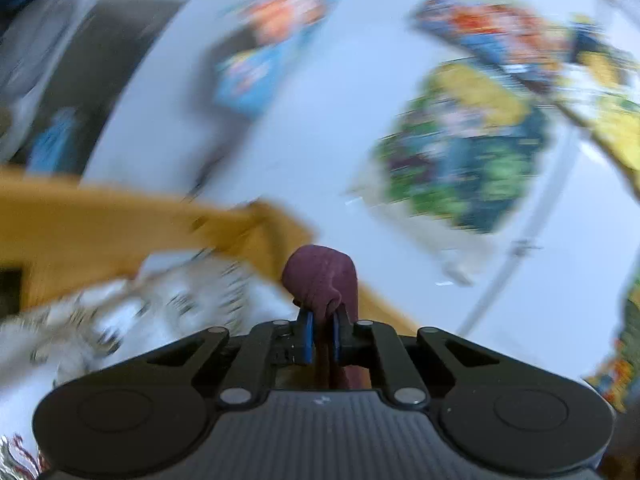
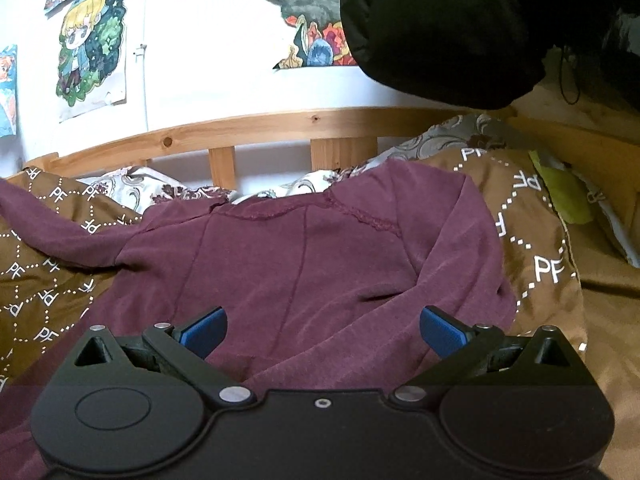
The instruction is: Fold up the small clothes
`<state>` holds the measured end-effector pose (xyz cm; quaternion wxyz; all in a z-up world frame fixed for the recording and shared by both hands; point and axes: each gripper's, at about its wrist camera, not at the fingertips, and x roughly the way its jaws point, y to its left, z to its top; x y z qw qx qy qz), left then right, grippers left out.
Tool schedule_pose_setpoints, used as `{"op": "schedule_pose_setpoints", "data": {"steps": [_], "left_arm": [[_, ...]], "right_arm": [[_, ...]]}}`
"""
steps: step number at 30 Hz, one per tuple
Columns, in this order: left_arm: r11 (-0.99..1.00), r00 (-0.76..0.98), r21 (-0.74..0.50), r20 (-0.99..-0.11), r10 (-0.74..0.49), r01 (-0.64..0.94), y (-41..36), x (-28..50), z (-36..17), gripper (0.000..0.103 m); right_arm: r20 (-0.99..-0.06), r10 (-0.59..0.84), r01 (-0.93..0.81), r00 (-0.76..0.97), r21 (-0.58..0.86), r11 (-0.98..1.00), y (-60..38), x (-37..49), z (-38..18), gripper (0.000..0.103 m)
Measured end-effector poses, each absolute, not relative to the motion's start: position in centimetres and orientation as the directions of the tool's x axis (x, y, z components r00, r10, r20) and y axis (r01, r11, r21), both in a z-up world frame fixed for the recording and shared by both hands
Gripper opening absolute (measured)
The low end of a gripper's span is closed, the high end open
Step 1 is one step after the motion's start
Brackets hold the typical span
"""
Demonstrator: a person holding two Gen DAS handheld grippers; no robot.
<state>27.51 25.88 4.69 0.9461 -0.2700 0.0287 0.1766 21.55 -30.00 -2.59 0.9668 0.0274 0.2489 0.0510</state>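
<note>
A maroon long-sleeved top is spread front-up over a brown patterned duvet on a bed with a wooden rail. It is presumably laid flat so that its sleeves and sides can be turned inward. One sleeve trails off to the left in the right wrist view, while the other side is already doubled over the body near the right edge. The right gripper hangs just above the lower part of the top with its jaws spread wide and nothing between them, seemingly ready to pin or take the hem. The left gripper is seen only in its own view, where its blue pads are pressed together on a bunched fold of the same maroon cloth, likely a sleeve end lifted for folding. That view is heavily blurred and gives little beyond the pinch, the rail and posters on the white wall. The right wrist view alone shows the whole garment's lie, and a dark sleeve of the person at the upper right.
</note>
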Motion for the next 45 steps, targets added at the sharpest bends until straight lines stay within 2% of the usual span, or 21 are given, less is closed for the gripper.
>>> {"op": "schedule_pose_setpoints", "data": {"steps": [4,14,18,22,26,31,35,37,38,39,42,45], "left_arm": [[0.908,0.967,-0.333,-0.055,0.250,-0.254,20.2,25.6,7.4,0.009],[0.953,0.979,-0.233,-0.026,-0.204,0.193,4.9,24.7,8.8,0.009],[0.921,0.925,-0.153,-0.082,-0.372,0.357,-1.4,24.6,7.2,0.010],[0.886,0.867,-0.147,-0.188,-0.462,0.440,-6.0,24.2,3.9,0.010],[0.854,0.801,-0.138,-0.298,-0.519,0.502,-9.2,23.7,0.5,0.010],[0.837,0.747,-0.134,-0.391,-0.537,0.531,-10.7,22.6,-2.1,0.013],[0.819,0.686,-0.185,-0.463,-0.561,0.544,-10.5,22.9,-3.6,0.026],[0.808,0.661,-0.204,-0.484,-0.574,0.553,-10.4,22.7,-3.8,0.046],[0.804,0.653,-0.215,-0.487,-0.581,0.555,-10.1,22.4,-3.9,0.063],[0.800,0.647,-0.228,-0.485,-0.588,0.555,-9.9,22.0,-3.9,0.073],[0.783,0.623,-0.242,-0.491,-0.609,0.573,-9.0,20.6,-3.4,0.083],[0.811,0.647,-0.219,-0.507,-0.570,0.543,-8.1,19.4,-2.7,0.090]], "right_arm": [[-0.461,0.113,-0.077,0.880,0.097,0.992,-30.3,21.3,-2.2,0.102],[-0.412,0.128,-0.080,0.902,0.131,0.988,-30.9,20.2,-0.8,0.102],[-0.391,0.081,-0.027,0.917,0.141,0.990,-32.2,19.9,-0.2,0.102],[-0.398,0.011,0.070,0.917,0.190,0.979,-34.6,19.7,-0.1,0.102],[-0.418,-0.039,0.161,0.908,0.262,0.952,-37.0,19.5,-0.3,0.102],[-0.445,-0.063,0.221,0.893,0.314,0.923,-38.6,19.6,-0.8,0.102],[-0.452,-0.057,0.219,0.890,0.315,0.924,-38.6,19.6,-0.9,0.102],[-0.456,-0.054,0.213,0.889,0.305,0.928,-38.4,19.7,-0.9,0.102],[-0.458,-0.051,0.209,0.887,0.301,0.931,-38.3,19.8,-1.0,0.102],[-0.463,-0.046,0.203,0.885,0.296,0.933,-38.1,19.8,-1.0,0.102],[-0.478,-0.027,0.183,0.878,0.283,0.942,-37.7,19.9,-1.2,0.102],[-0.494,0.019,0.135,0.869,0.274,0.952,-37.1,19.9,-1.4,0.102]]}}
